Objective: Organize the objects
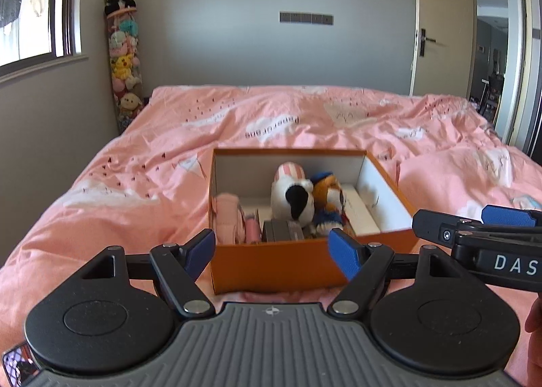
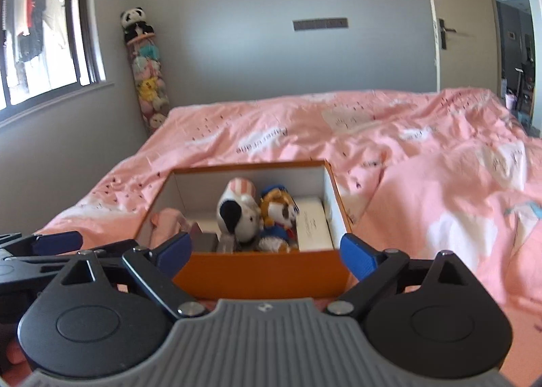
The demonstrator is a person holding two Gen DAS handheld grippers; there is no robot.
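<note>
While my left gripper hangs low over the near end of the bed, its fingers are spread wide and pinch nothing. The orange box sits straight ahead of them, its near wall showing in the gap between the two blue pads, and I cannot tell whether the tips touch it. My right gripper is just beside the left one, its fingers also spread apart and empty, framing the same box from a little further right.

Inside the box, beyond my fingertips, a white and black plush dog with a pink-striped cap lies in the middle, touching an orange and blue plush on its right. A pink cloth item fills the left end, a small grey box sits near the front wall, and a white flat box lies along the right side.
</note>
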